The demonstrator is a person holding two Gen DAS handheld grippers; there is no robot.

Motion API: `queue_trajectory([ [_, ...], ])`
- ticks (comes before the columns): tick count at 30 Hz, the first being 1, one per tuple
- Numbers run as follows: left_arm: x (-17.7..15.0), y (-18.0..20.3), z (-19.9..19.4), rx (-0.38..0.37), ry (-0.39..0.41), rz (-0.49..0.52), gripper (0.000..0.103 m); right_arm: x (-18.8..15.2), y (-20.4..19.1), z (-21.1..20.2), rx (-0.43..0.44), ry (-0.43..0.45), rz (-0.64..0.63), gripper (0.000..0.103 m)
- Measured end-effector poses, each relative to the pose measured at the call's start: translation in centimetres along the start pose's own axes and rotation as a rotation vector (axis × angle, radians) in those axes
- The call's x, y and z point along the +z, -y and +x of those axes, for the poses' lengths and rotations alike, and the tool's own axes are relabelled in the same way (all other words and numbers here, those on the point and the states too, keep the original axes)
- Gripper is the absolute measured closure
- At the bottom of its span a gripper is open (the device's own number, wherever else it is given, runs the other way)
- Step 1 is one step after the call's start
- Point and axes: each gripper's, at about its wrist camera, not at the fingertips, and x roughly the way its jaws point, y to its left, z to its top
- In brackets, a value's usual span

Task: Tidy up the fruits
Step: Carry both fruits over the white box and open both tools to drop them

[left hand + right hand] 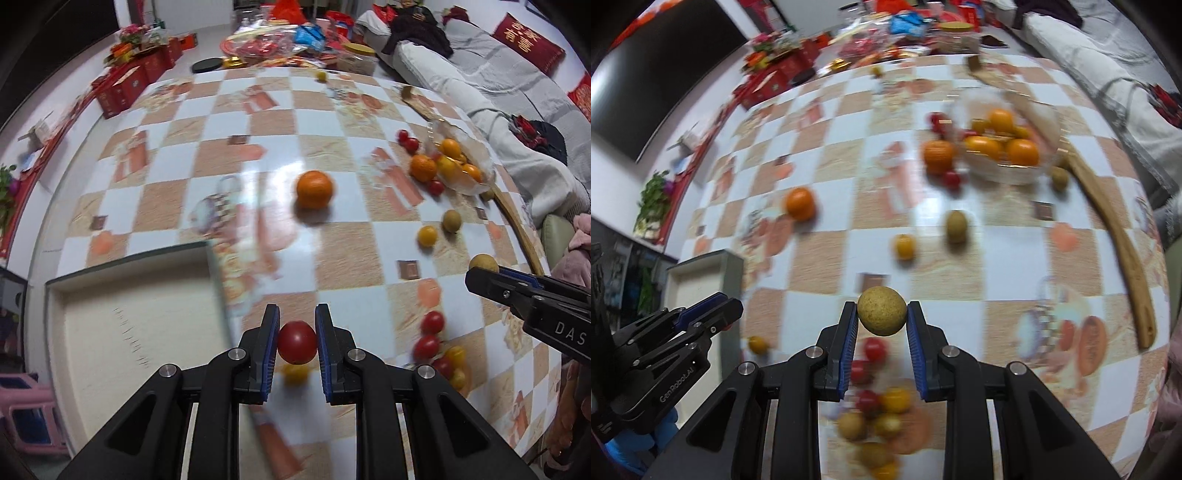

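Both tools carry fruit, mid-transport step. In the left wrist view, the left tool point(296, 341) sits at lower centre with its blue pads pressed on either side of a red cherry tomato point(297, 342), held clear of the bench point(258, 177). In the right wrist view, the right tool point(881, 321) at lower centre grips a tan, rough-skinned round fruit point(882, 311) between its pads; what kind of fruit it is cannot be told.

Loose fruit lies scattered on the checked bench: an orange point(314, 189) at centre of the left view, a yellow cherry tomato point(427, 235) and a brownish fruit point(451, 220) to the right, and a small heap of red and yellow tomatoes point(439, 350) at lower right. A clear glass bowl point(1008, 173) holding oranges stands at upper right of the right view, with a wooden utensil point(1123, 251) beside it. A pale shallow tray point(129, 325) occupies the lower left of the left view.

Judged step: each picked fruit is being carried to a container. The next move calls for choosing the proper destination, tray or bowl, lowering gently, then releasing so that the round fruit does not roll away.
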Motion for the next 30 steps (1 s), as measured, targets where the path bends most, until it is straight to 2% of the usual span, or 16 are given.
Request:
queue_trajectory([
  [10, -3.0, -11.5, -0.7, 0.146, -0.014, -0.16, 0.082, 0.3, -11.3, 3.2, 0.133, -0.072, -0.14, 0.074],
  [15, -4.1, -15.2, 0.5, 0.195, -0.038, -0.18, 0.082, 0.4, -15.7, 5.9, 0.165, -0.126, -0.186, 0.074],
  [20, -4.7, -16.5, 1.3, 0.197, -0.053, -0.178, 0.082, 0.6, -19.1, 8.9, 0.155, -0.179, -0.243, 0.074],
  [27, -5.2, -16.4, 1.9, 0.201, -0.058, -0.157, 0.08, 1.0, -21.0, 11.8, 0.097, -0.22, -0.293, 0.073],
  [28, -5.1, -16.4, 1.9, 0.206, -0.057, -0.153, 0.078, 0.9, -21.2, 12.1, 0.083, -0.227, -0.308, 0.073],
  [29, -5.1, -16.4, 1.8, 0.215, -0.054, -0.151, 0.054, 0.9, -21.4, 12.6, 0.073, -0.239, -0.318, 0.073],
  [30, -5.1, -16.5, 1.8, 0.217, -0.053, -0.152, 0.022, 0.9, -21.5, 12.9, 0.07, -0.25, -0.322, 0.071],
])
